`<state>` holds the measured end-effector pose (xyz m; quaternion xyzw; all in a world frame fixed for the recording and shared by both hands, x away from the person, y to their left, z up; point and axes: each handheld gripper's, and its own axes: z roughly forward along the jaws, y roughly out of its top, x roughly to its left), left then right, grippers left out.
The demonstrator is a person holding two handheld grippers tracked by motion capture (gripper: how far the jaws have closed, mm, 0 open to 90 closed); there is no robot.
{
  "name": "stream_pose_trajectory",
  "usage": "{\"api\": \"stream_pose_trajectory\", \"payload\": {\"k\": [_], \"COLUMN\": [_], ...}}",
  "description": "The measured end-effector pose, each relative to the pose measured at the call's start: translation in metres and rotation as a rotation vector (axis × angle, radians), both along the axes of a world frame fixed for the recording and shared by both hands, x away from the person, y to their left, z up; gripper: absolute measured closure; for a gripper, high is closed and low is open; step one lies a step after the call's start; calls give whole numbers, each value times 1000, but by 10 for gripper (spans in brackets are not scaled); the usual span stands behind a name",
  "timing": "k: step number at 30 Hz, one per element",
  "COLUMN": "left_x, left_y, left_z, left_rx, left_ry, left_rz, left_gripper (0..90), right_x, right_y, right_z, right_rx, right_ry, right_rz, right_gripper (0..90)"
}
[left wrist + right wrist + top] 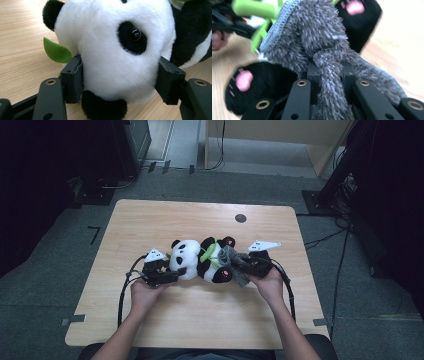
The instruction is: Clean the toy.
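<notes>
A black-and-white panda plush (212, 261) lies on its back across the middle of the wooden table (200, 315), head to the left. My left gripper (175, 271) is shut on the white head (112, 50), one pad (75, 77) pressing each side; in the left gripper view the left gripper (121, 77) has a green felt leaf (56, 51) beside it. A grey fuzzy cloth (234, 264) lies over the panda's legs. My right gripper (246, 265) is shut on a twisted strand of the grey cloth (312, 32). Black feet with pink pads (243, 80) flank my right gripper (329, 75).
A small dark round mark (240, 218) sits near the table's far edge. Black cables (122, 292) trail from both grippers toward the front edge. Bare wood spreads behind and in front of the plush. Dark furniture and floor cables surround the table.
</notes>
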<state>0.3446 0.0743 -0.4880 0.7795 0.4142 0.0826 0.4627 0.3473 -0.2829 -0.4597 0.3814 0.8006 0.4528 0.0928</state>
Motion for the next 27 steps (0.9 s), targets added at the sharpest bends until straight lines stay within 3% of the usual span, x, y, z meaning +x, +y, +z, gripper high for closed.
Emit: {"api": "stream_pose_trajectory", "payload": {"k": [3,6,9,12,15,17,27], "left_x": [3,4,4,4,5,5,4], "left_y": [1,1,2,2,3,3,2], "left_z": [-1,0,0,0,-1,-1,-1], "left_rx": [-7,-6,-8,-9,-7,-7,-4], "left_ry": [2,3,3,5,2,2,-7], "left_rz": [-11,-15,-16,-20,-24,-26,-27], "left_gripper": [334,334,334,334,334,334,333], "right_x": [0,-1,-2,-1,0,2,5], "right_y": [-5,-8,-11,-15,-20,-26,-46], "right_z": [-5,-12,-16,-17,-17,-17,4], "right_rx": [-2,34,-2,-3,-51,-47,13], "right_ry": [27,57,89,116,125,136,67], "right_rz": [-15,-23,-33,-44,-66,-91,-169], "right_gripper": [767,767,767,769,770,771,771]}}
